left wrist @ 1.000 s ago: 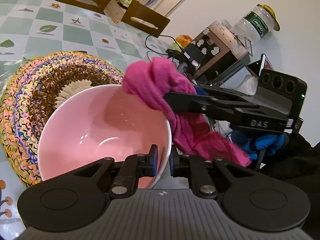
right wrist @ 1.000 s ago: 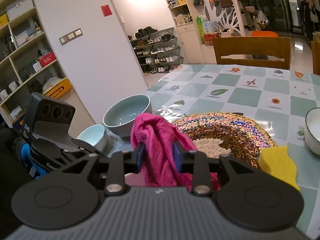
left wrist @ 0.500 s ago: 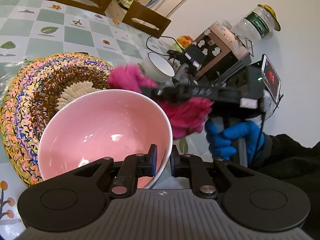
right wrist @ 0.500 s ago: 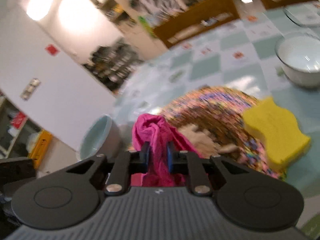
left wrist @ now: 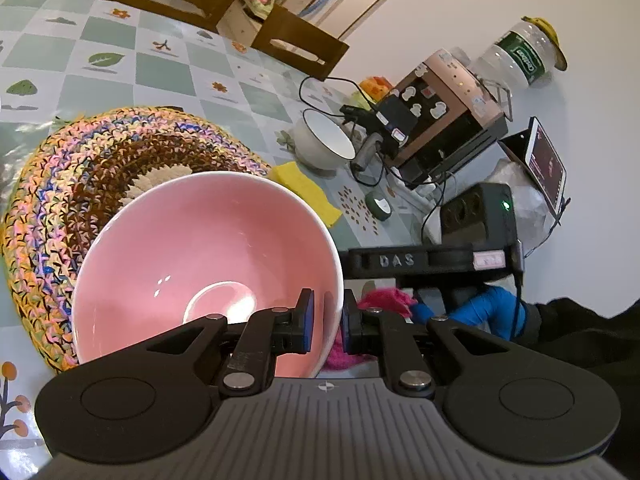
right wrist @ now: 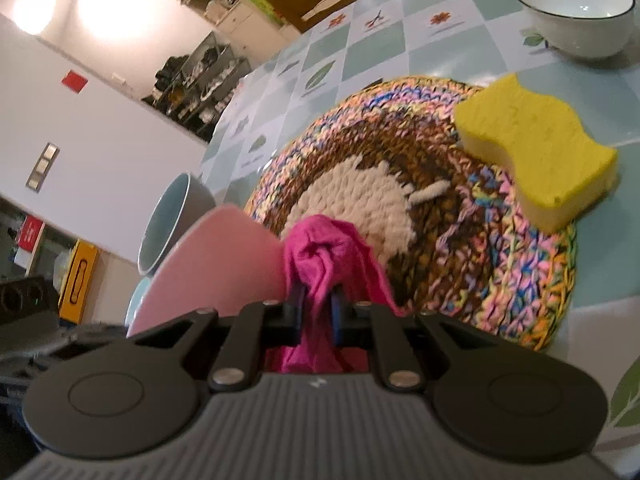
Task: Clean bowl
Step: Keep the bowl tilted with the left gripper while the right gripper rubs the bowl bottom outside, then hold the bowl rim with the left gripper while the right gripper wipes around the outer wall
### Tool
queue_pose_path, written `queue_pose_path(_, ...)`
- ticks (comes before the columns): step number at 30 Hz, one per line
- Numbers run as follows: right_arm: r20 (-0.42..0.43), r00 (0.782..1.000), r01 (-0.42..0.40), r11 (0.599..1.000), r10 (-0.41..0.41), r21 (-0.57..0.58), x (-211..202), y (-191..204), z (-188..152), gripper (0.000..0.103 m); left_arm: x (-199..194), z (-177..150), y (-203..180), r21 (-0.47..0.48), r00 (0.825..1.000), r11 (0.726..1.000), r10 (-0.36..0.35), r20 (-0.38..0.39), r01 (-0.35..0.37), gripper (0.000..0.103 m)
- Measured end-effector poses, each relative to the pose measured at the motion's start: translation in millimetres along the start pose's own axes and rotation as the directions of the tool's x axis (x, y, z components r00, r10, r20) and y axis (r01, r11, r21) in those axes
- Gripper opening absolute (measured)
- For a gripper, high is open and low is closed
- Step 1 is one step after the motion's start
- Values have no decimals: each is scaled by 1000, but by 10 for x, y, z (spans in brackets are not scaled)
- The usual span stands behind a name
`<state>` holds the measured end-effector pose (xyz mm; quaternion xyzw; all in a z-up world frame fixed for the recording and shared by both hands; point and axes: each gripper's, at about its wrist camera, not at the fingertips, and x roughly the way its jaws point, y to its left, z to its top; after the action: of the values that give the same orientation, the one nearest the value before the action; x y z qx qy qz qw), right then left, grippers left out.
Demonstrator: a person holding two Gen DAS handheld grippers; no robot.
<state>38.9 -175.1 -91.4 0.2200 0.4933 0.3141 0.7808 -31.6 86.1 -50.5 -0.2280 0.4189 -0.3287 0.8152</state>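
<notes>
A pink bowl (left wrist: 192, 256) is held tilted above the crocheted mat (left wrist: 60, 184), its rim pinched by my left gripper (left wrist: 325, 322), which is shut on it. In the right wrist view the bowl's pink outer wall (right wrist: 216, 264) shows at the left. My right gripper (right wrist: 316, 312) is shut on a magenta cloth (right wrist: 328, 256), which bunches up just beside the bowl's outside. From the left wrist view, the cloth (left wrist: 384, 300) peeks out low behind the bowl's right edge, under the right gripper's black body (left wrist: 432, 260) and a blue-gloved hand (left wrist: 484, 312).
A yellow sponge (right wrist: 536, 152) lies on the mat's edge. A white bowl (right wrist: 576, 8) stands further back on the checked tablecloth. A grey-blue bowl (right wrist: 176, 220) stands at the table's left edge. Cables, a brown box (left wrist: 440, 116) and a water bottle (left wrist: 516, 56) crowd the wall side.
The right gripper rolled and dropped with the cloth, from above the bowl's rim down to beside and below its right edge. The bowl and left gripper stayed put.
</notes>
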Motion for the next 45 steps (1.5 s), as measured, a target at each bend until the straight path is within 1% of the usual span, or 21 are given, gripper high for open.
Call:
queue_pose_path(6, 9, 1000, -2, 1000, 2, -19, -42, 31, -15, 13, 88, 176, -32, -31, 999, 999, 36, -24, -37, 16)
queue_pose_path(11, 15, 1000, -1, 1000, 2, -31, -59, 55, -17, 13, 174, 338, -65, -45, 996, 996, 78, -53, -80, 20)
queue_pose_path(14, 19, 1000, -2, 999, 3, -34, -64, 57, -11, 13, 225, 435, -66, -77, 991, 990, 110, -70, -115, 22)
queue_pose_path(18, 24, 1000, -6, 999, 7, -39, -72, 60, -6, 13, 301, 547, -52, -116, 984, 980, 150, -92, -160, 28)
queue_pose_path(25, 25, 1000, -9, 999, 10, -41, -72, 63, -3, 13, 419, 636, -6, -162, 970, 962, 197, -139, -219, 27)
queue_pose_path(33, 24, 999, -20, 999, 21, -48, -70, 75, -6, 13, 382, 600, -65, -120, 969, 967, 210, -131, -225, 24)
queue_pose_path(39, 30, 999, -24, 997, 26, -71, -102, 113, 3, 13, 301, 536, -129, -72, 977, 978, 187, -105, -195, 18)
queue_pose_path(45, 60, 998, -14, 996, 20, -89, -217, 139, 35, 13, 274, 537, -209, -41, 984, 985, 164, -76, -168, 13)
